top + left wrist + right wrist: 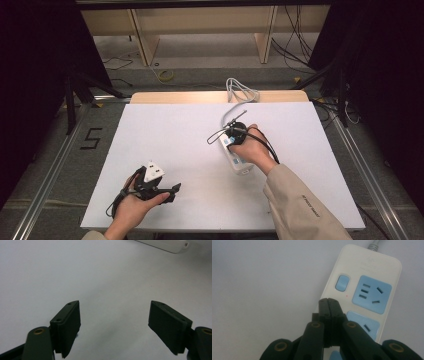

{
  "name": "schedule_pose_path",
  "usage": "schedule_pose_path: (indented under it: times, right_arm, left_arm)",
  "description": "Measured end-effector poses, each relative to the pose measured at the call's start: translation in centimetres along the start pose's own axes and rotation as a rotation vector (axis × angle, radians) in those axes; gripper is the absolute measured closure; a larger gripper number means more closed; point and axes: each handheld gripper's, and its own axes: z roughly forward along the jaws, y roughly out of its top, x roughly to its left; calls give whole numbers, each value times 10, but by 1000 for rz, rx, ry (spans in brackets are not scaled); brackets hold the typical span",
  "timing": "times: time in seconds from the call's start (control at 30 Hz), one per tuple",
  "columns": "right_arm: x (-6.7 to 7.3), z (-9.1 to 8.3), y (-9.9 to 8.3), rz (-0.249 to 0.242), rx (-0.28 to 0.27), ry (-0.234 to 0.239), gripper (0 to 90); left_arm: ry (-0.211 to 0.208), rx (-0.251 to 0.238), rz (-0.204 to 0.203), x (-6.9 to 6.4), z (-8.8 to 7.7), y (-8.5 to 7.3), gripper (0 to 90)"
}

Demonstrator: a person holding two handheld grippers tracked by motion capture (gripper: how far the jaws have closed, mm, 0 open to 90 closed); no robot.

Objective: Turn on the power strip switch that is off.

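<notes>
A dark figure "5" (pixel 91 138) is marked on the grey floor (pixel 60 165) to the left of the table, near its far left corner. Small dark lettering (pixel 310 205) runs along the person's right sleeve (pixel 300 205), too small to read. Faint embossed marking (pixel 369 263) sits at the cable end of the white power strip (pixel 367 282), but it stays illegible.

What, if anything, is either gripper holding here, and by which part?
Nothing is held. The left gripper is open over bare table. The right gripper is shut with nothing between its jaws, poised over the power strip near its switch.
</notes>
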Motion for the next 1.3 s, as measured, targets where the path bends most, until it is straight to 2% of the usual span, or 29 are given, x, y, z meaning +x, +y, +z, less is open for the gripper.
schedule_pose_path:
  times: [0.2, 0.37, 0.53, 0.7, 0.8, 1.2, 1.3]
  right_arm:
    - [1, 0, 2, -1, 16, -10, 900]
    - [2, 0, 4, 0, 44, 1, 900]
    - [-1, 0, 4, 17, 40, 25, 900]
    - [0, 0, 4, 14, 42, 16, 900]
    - [-1, 0, 4, 11, 34, -8, 900]
    - [0, 0, 5, 12, 42, -15, 900]
    - [2, 0, 7, 9, 53, -31, 900]
  left_arm:
    - [0, 0, 0, 0, 0, 0, 253]
    - [0, -2, -1, 0, 0, 0, 253]
    - [1, -1, -1, 0, 0, 0, 253]
    - [0, -3, -1, 0, 0, 0, 253]
    - [0, -1, -1, 0, 0, 0, 253]
    - [0, -1, -1, 0, 0, 0, 253]
    - [0, -2, -1, 0, 0, 0, 253]
